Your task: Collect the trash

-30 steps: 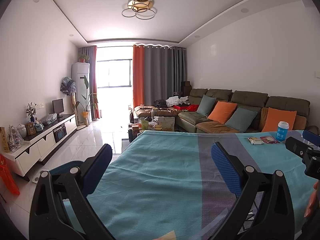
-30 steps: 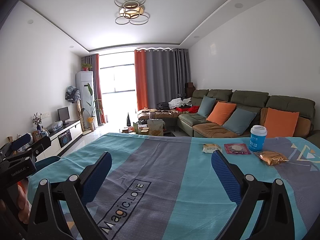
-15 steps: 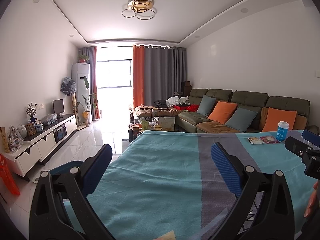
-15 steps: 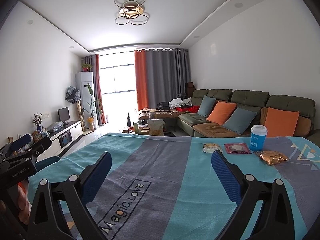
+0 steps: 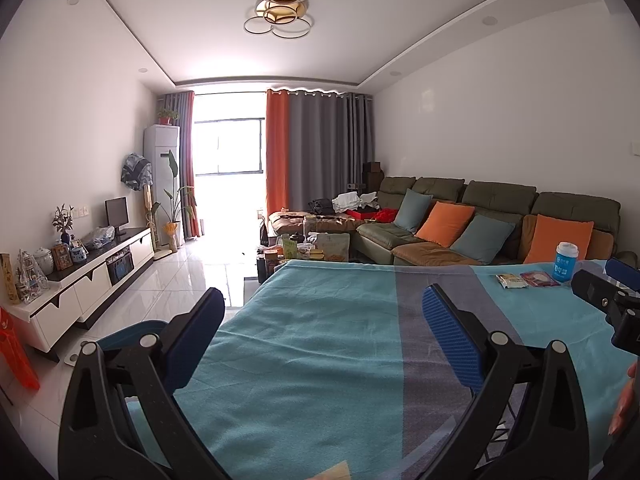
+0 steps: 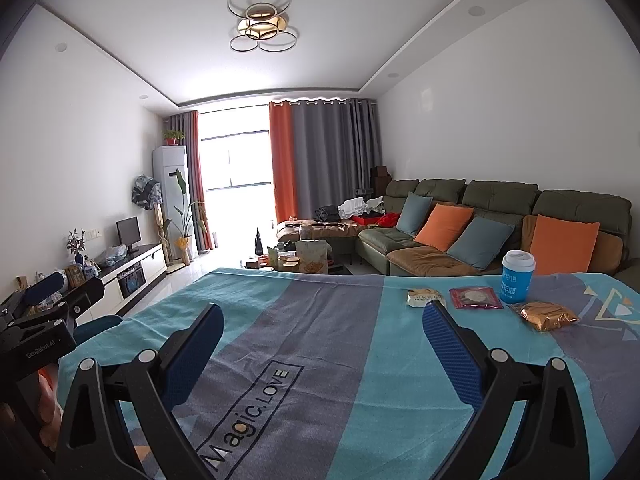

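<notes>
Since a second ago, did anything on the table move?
Nothing visibly changed. The left gripper and right gripper stay open and empty above the cloth; the blue cup and the three wrappers beside it lie untouched.

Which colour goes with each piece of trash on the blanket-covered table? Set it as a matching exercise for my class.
Things:
1. cup
2. crinkled wrapper
3. flat packet beside the cup
4. small packet left of it

Colours:
A. red
B. gold
C. pale yellow
D. blue with a white lid

Pairs: 1-D, 2-B, 3-A, 4-C
</notes>
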`<state>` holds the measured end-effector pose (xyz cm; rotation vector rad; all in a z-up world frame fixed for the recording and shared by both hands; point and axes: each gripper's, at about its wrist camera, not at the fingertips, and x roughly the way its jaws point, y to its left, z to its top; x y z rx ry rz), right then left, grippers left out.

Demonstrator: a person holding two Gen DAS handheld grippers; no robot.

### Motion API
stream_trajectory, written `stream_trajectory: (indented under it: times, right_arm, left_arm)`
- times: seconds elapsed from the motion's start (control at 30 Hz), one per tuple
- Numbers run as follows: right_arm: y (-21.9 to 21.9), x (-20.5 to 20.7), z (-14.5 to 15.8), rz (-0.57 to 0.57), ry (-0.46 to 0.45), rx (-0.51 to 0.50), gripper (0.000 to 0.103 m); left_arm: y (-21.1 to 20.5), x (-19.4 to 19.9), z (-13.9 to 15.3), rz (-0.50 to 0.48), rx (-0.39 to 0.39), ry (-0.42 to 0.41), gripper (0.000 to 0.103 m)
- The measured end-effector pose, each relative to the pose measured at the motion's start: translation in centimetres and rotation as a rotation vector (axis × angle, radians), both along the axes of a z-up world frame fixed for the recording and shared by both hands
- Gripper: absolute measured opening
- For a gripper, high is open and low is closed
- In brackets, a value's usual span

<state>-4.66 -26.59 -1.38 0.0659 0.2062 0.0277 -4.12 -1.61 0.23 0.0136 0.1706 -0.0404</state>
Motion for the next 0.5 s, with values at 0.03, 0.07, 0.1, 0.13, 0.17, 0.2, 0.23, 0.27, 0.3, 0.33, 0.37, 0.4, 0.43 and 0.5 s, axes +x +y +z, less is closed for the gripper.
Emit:
stream_trajectory:
  times: [0.03, 0.07, 0.1, 0.13, 0.17, 0.2, 0.23, 0.27, 0.3, 0.33, 0.37, 0.4, 0.43, 0.5]
  right_arm:
    - [0.01, 0.01, -0.01, 0.0, 0.001, 0.0, 0.096]
    - [0.03, 0.02, -0.04, -0.001, 0.001, 0.0, 0.096]
    - [0.02, 0.03, -0.04, 0.0, 0.0, 0.001, 0.096]
    - [0.04, 0.08, -0.05, 0.001, 0.002, 0.001, 0.096]
    - [0.03, 0.03, -0.06, 0.0, 0.002, 0.0, 0.096]
    - [0.09, 0.08, -0.1, 0.0, 0.002, 0.0, 0.096]
    - [0.04, -0.12, -0.12, -0.001, 0.003, 0.0, 0.096]
    - [0.05, -0.13, -0.12, -0.001, 0.003, 0.0, 0.096]
    - [0.08, -0.15, -0.15, -0.001, 0.003, 0.001, 0.096]
    - [0.07, -0.13, -0.15, 0.0, 0.003, 0.001, 0.096]
    - [0.08, -0.11, -0.16, -0.001, 0.005, 0.001, 0.096]
    - [0.06, -0.13, -0.19, -0.001, 0.006, 0.001, 0.096]
    - [0.08, -0.15, -0.21, -0.001, 0.004, 0.001, 0.096]
    - [0.05, -0.09, -0.19, 0.0, 0.006, 0.001, 0.096]
  left_arm:
    - [-0.03, 0.02, 0.03, -0.001, -0.001, 0.001, 0.097]
    - [-0.04, 0.06, 0.04, -0.002, -0.001, 0.002, 0.097]
    - [0.03, 0.08, 0.02, -0.001, -0.001, 0.002, 0.097]
    - [-0.01, 0.07, 0.03, -0.001, 0.0, 0.002, 0.097]
    - [-0.02, 0.06, 0.03, -0.002, -0.001, 0.003, 0.097]
    - [0.06, 0.07, 0.02, -0.002, -0.001, 0.003, 0.097]
    - [0.0, 0.07, 0.02, -0.002, 0.0, 0.002, 0.097]
    - [0.01, 0.08, 0.01, -0.001, 0.001, 0.003, 0.097]
    - [-0.03, 0.05, 0.02, -0.001, -0.001, 0.002, 0.097]
    - [-0.02, 0.06, 0.02, -0.002, -0.002, 0.003, 0.097]
    - [0.02, 0.08, 0.01, -0.002, -0.001, 0.004, 0.097]
    - [0.03, 0.09, 0.0, -0.002, 0.0, 0.004, 0.097]
    - [-0.06, 0.06, 0.02, -0.002, 0.0, 0.004, 0.097]
    - [-0.02, 0.09, -0.01, -0.003, 0.001, 0.005, 0.097]
